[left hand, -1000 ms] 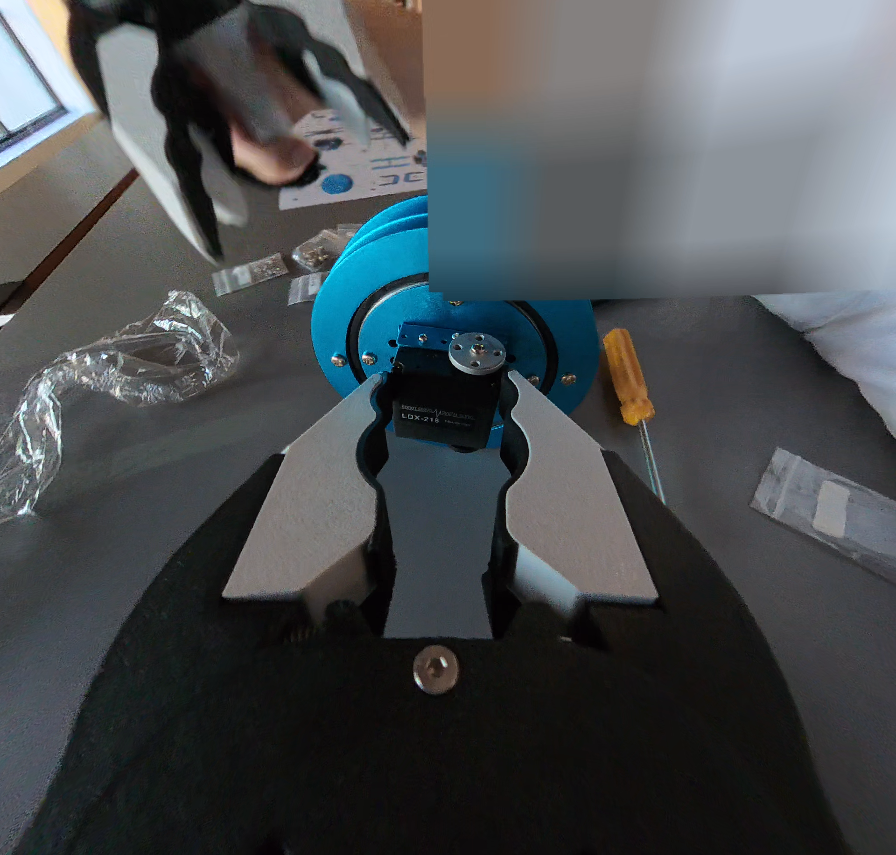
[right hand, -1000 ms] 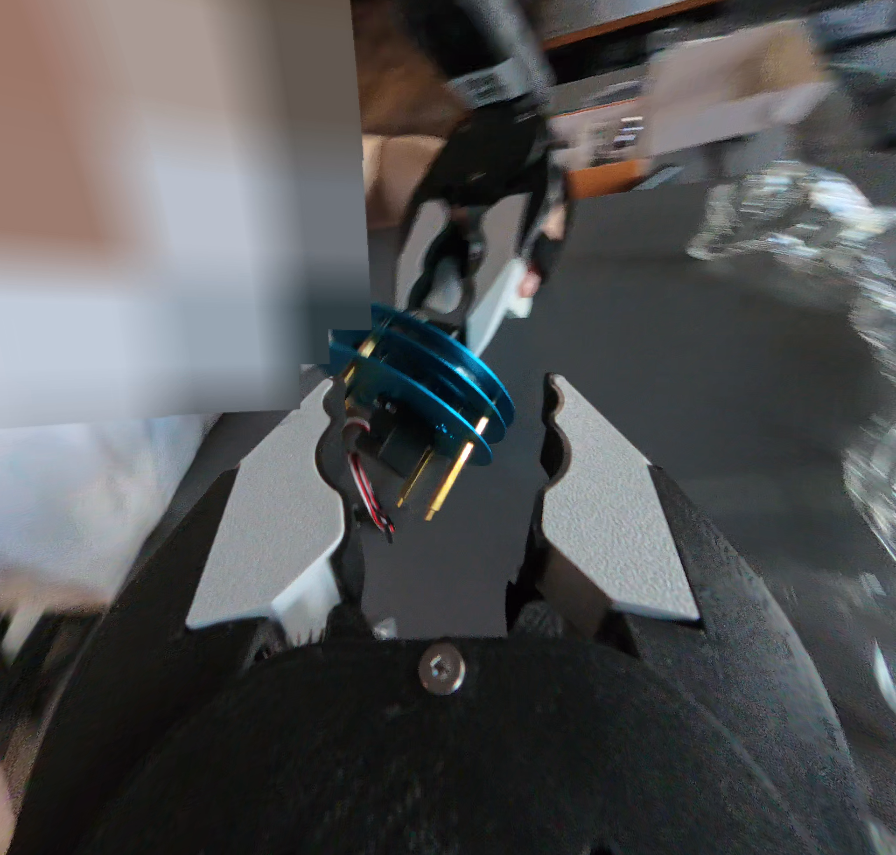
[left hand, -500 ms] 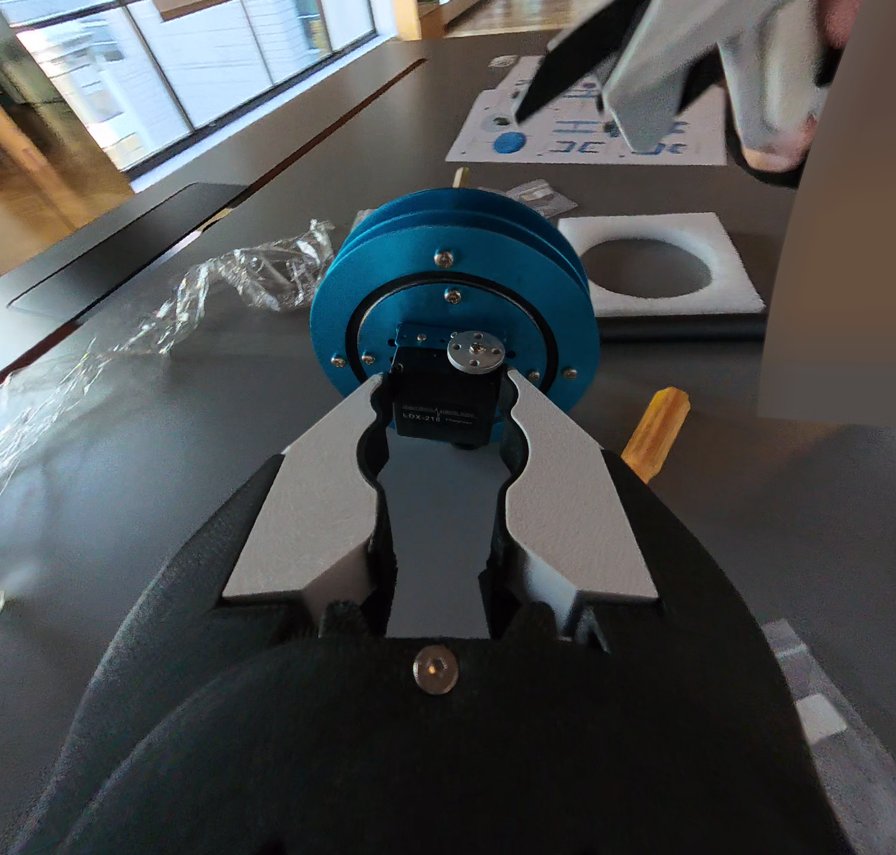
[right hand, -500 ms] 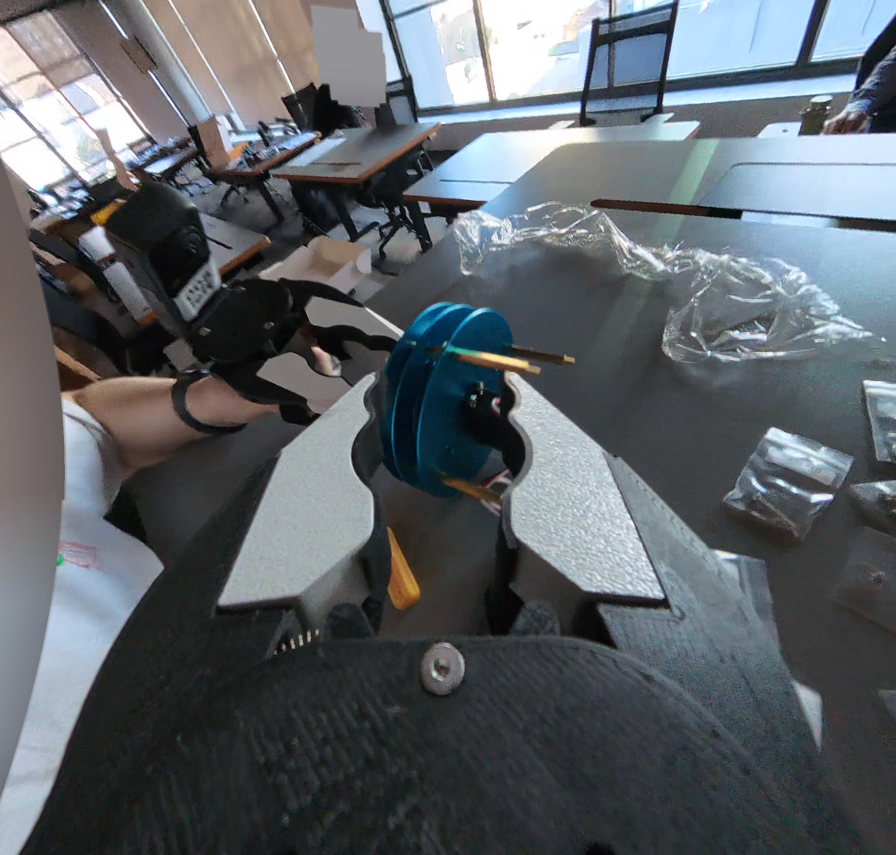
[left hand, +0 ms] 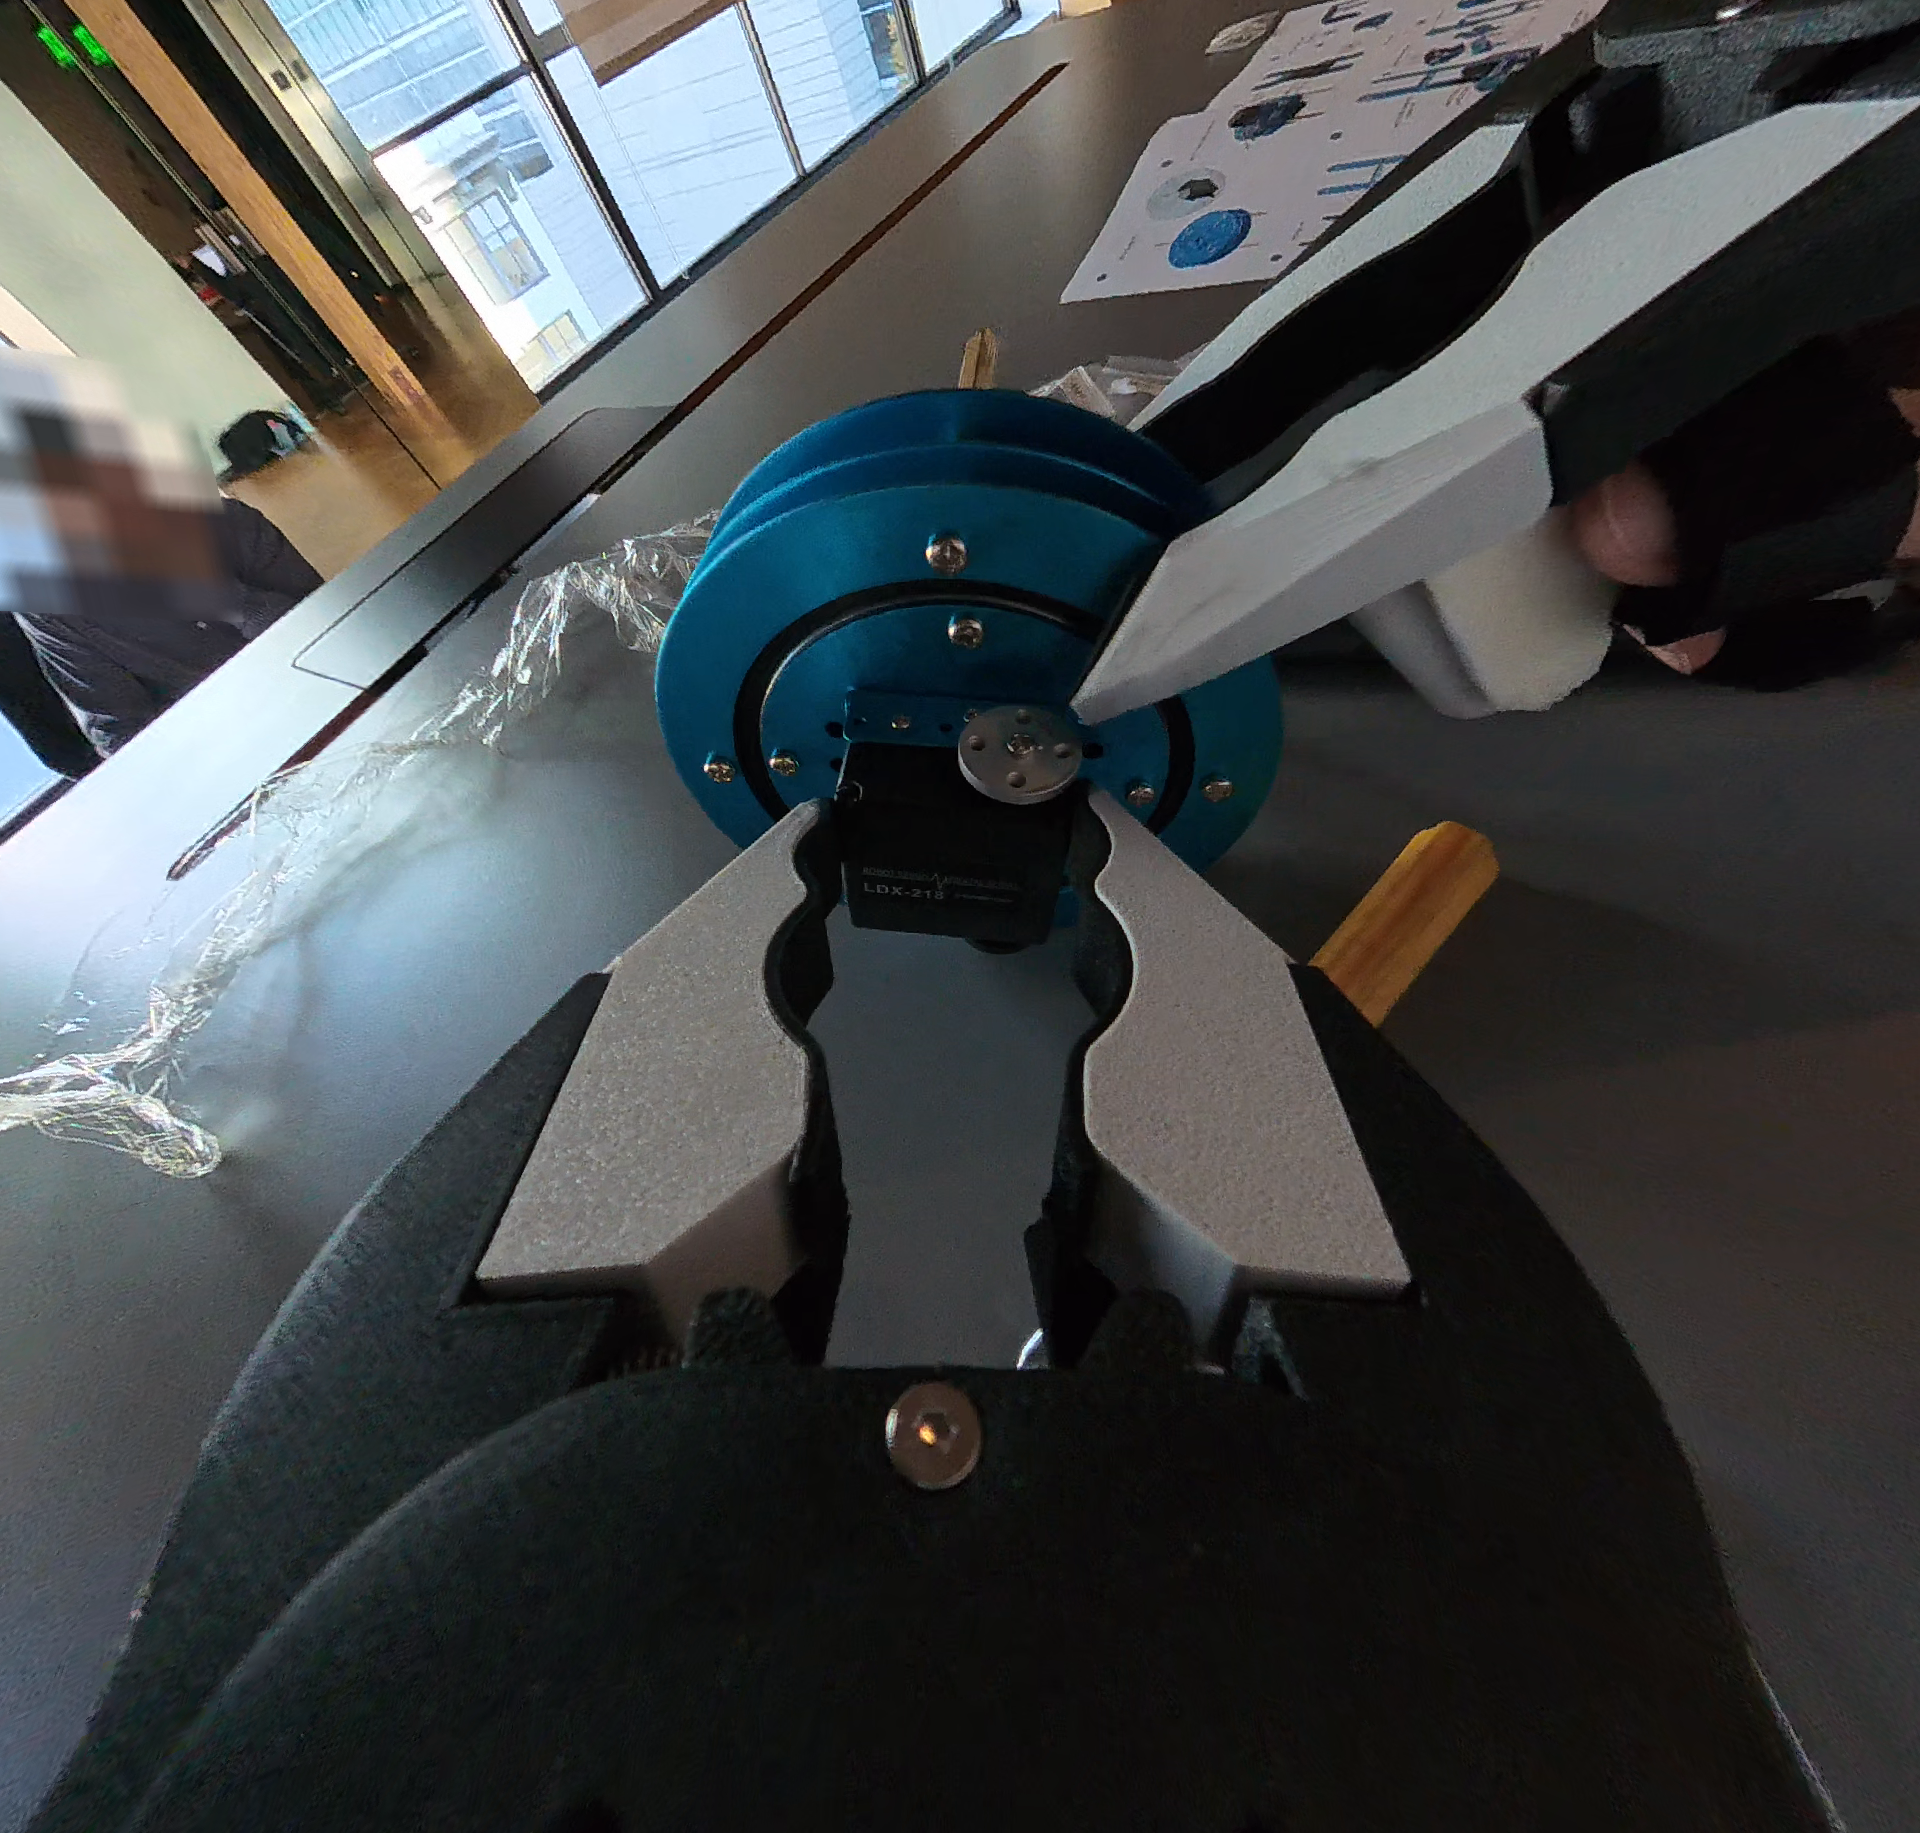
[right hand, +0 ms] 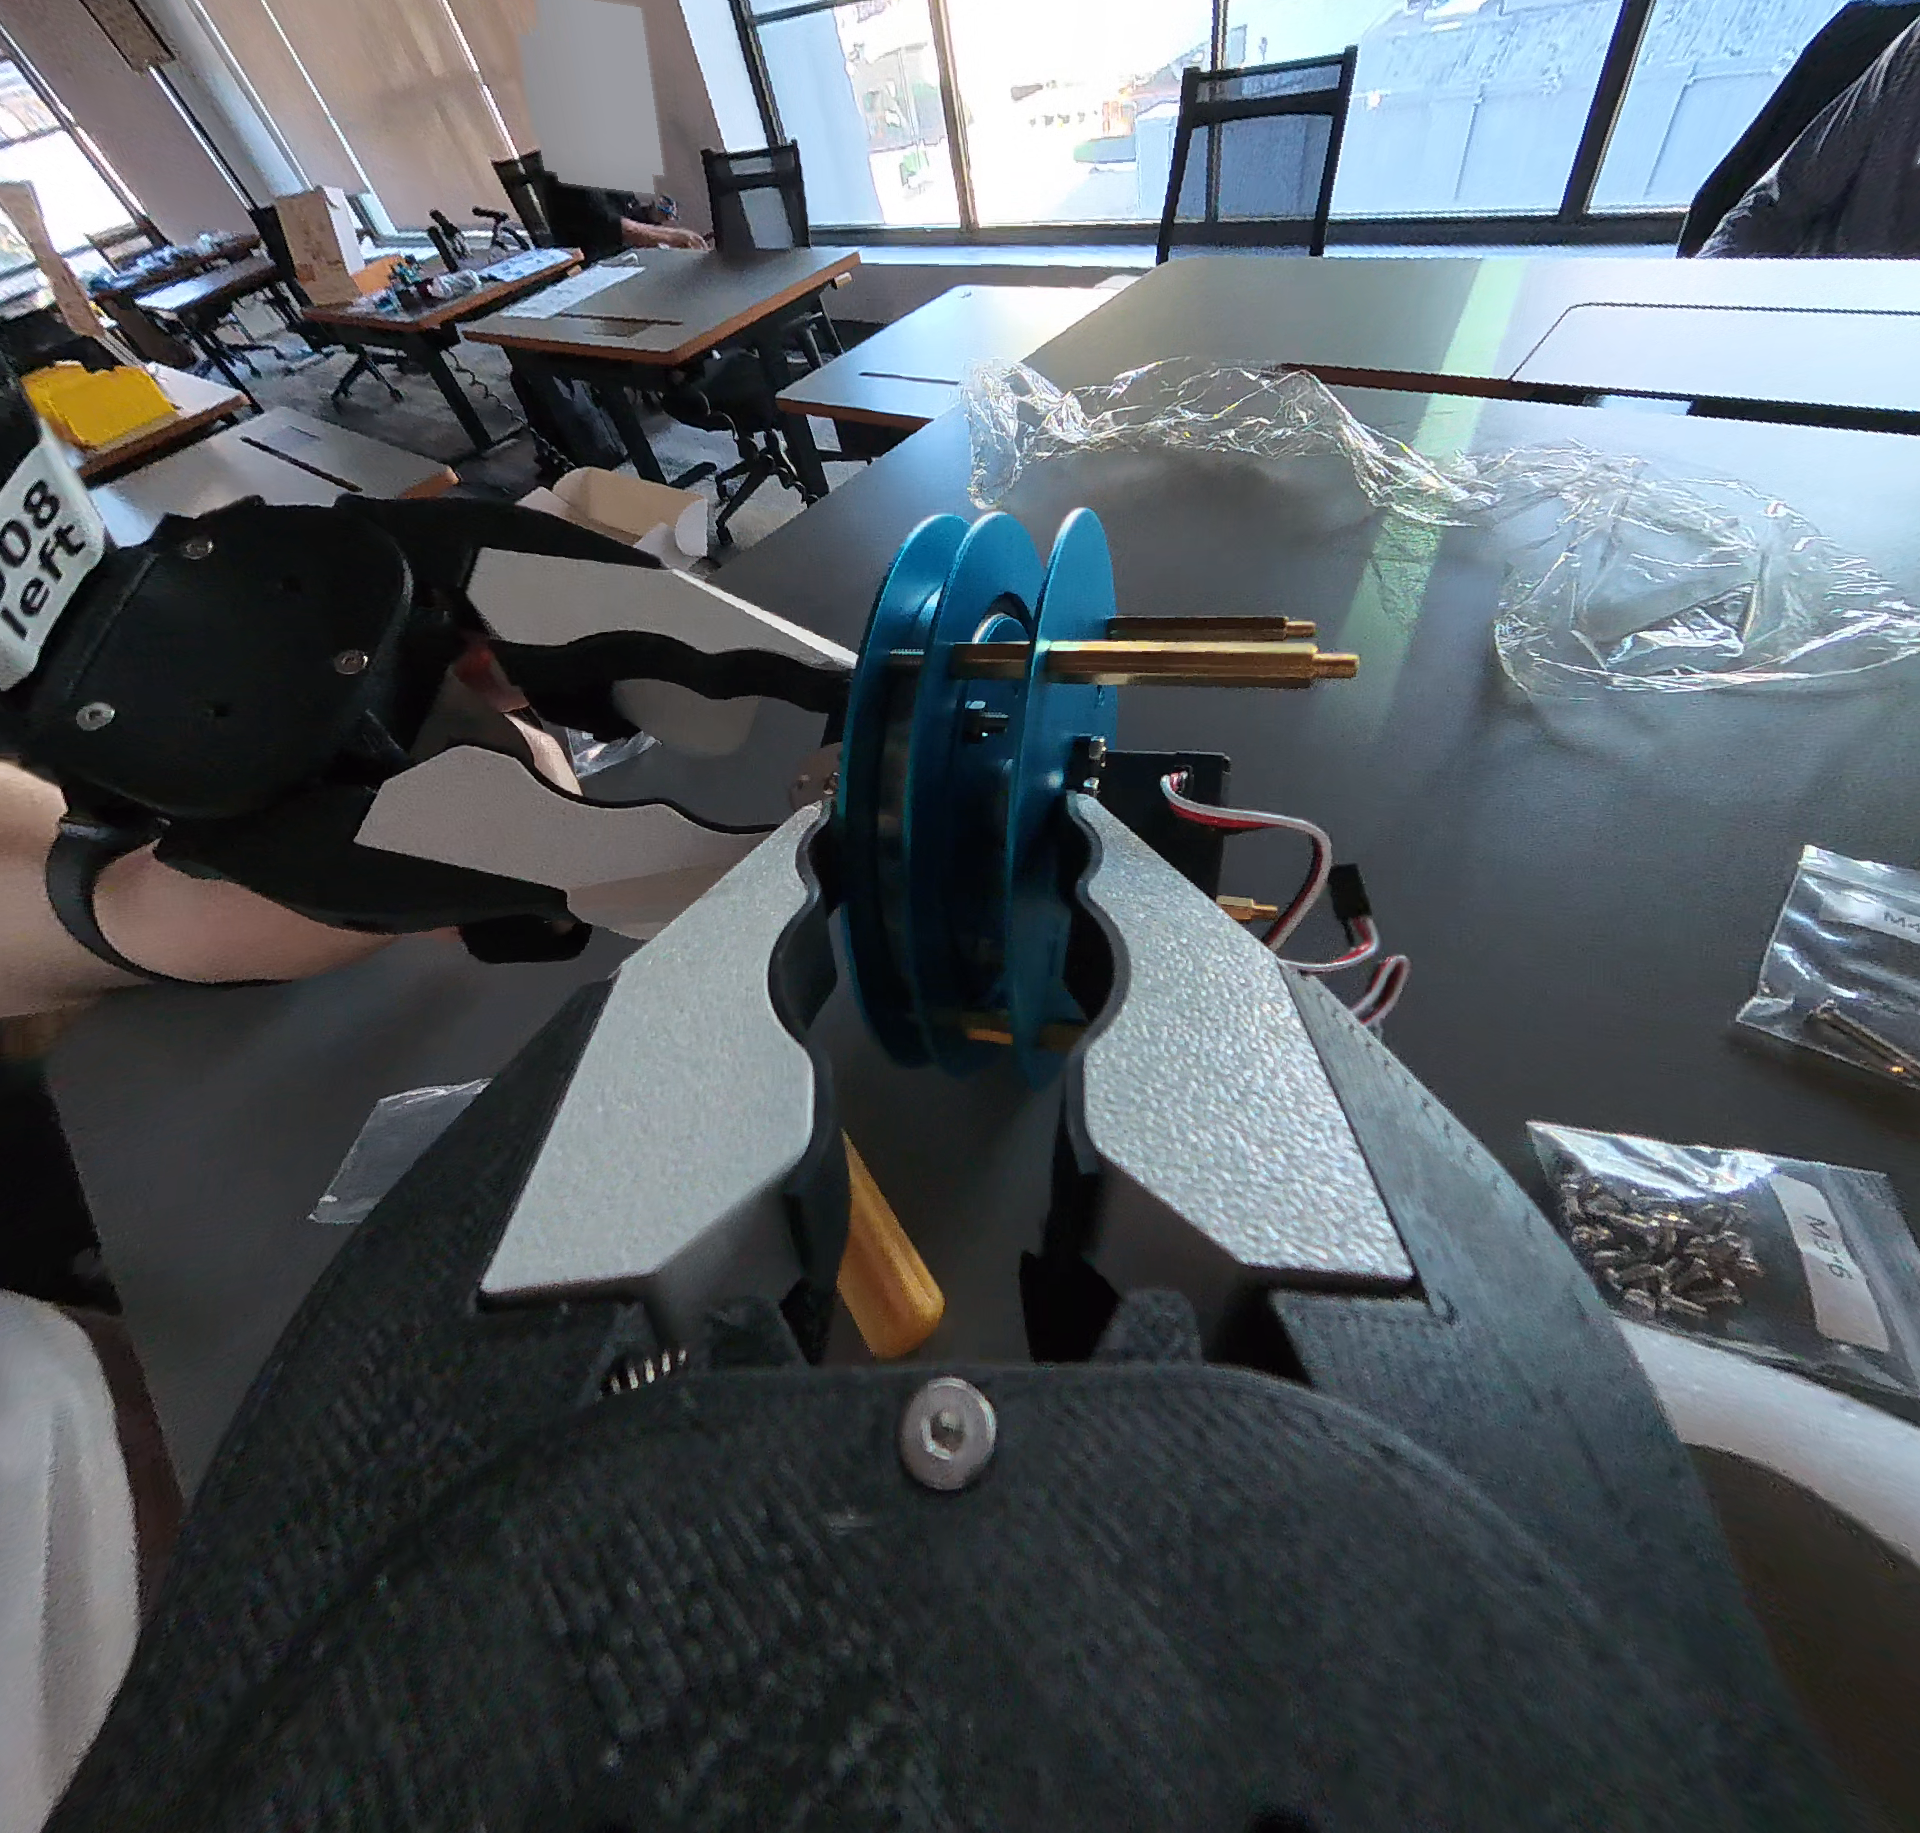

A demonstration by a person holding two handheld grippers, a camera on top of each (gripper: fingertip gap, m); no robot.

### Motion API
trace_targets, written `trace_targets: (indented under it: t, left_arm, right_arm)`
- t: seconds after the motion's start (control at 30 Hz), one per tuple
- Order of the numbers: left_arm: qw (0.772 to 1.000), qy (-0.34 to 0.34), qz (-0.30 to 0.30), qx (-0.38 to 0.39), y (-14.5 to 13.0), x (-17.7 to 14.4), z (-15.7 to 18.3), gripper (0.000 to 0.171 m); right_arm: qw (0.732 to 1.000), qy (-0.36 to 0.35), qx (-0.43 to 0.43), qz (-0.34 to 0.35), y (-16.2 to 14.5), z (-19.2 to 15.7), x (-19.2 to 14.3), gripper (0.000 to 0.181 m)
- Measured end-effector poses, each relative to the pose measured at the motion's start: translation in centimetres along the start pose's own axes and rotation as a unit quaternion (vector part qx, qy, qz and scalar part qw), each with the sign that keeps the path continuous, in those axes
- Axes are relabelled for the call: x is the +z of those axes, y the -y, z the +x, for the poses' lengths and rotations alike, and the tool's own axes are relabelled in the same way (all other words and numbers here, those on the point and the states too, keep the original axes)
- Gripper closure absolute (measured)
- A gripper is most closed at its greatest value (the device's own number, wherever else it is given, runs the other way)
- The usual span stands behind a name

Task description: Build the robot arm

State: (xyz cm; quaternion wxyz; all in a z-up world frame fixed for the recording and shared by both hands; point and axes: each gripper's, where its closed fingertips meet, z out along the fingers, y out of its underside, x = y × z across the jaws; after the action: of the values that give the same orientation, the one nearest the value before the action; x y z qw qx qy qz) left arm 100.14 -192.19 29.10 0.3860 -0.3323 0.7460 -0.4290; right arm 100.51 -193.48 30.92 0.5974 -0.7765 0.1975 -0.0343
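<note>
Blue disc assembly [left hand: 966, 640] stands on edge on the dark grey surface [left hand: 1558, 900], three discs spaced by brass standoffs [right hand: 1184, 663] that stick out the far face. A black servo [left hand: 951, 874] with a round silver horn [left hand: 1016, 749] is bolted to the near face.

Left hand-held gripper [left hand: 951, 853] is clamped on the servo body, probably to steady the assembly upright. Right hand-held gripper [right hand: 945, 827] straddles the disc stack edge-on, jaws close around the rims; can't tell if they actually pinch. Servo lead [right hand: 1340, 910] trails off behind the discs.

Around the assembly: yellow screwdriver handle [left hand: 1403, 916] just beside its base, crumpled clear plastic wrap [right hand: 1455, 495] beyond it, bagged screws [right hand: 1704, 1253] to its right in the right wrist view, a printed sheet [left hand: 1340, 110] farther back.

Room: open office, rows of desks, chairs, big windows.
</note>
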Motion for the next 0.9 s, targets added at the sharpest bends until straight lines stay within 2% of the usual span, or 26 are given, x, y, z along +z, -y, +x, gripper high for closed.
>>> trace_targets:
  t: [0.2,0.37,0.57,0.8,0.9]
  left_arm:
    - [0.999,0.008,0.012,0.034,0.1,-0.1,0.4,0.129]
    - [0.998,0.005,0.02,0.051,0.4,-0.1,0.8,0.13]
    - [0.997,0.012,0.017,0.072,0.3,0.2,1.0,0.131]
    - [0.994,0.023,0.013,0.107,0.4,0.3,1.2,0.131]
    - [0.993,0.027,0.01,0.117,0.5,0.4,1.3,0.13]
  right_arm:
    - [1.0,0.008,-0.005,0.013,-0.3,-0.1,-0.5,0.143]
    - [0.999,0.031,0.031,0.023,-0.3,0.2,-0.8,0.143]
    - [0.999,-0.005,-0.031,0.023,-0.6,0.5,-1.0,0.145]
    - [0.999,0.007,-0.041,0.025,-0.7,0.7,-1.3,0.144]
    - [0.991,0.049,-0.109,0.053,1.2,-0.4,-2.9,0.129]
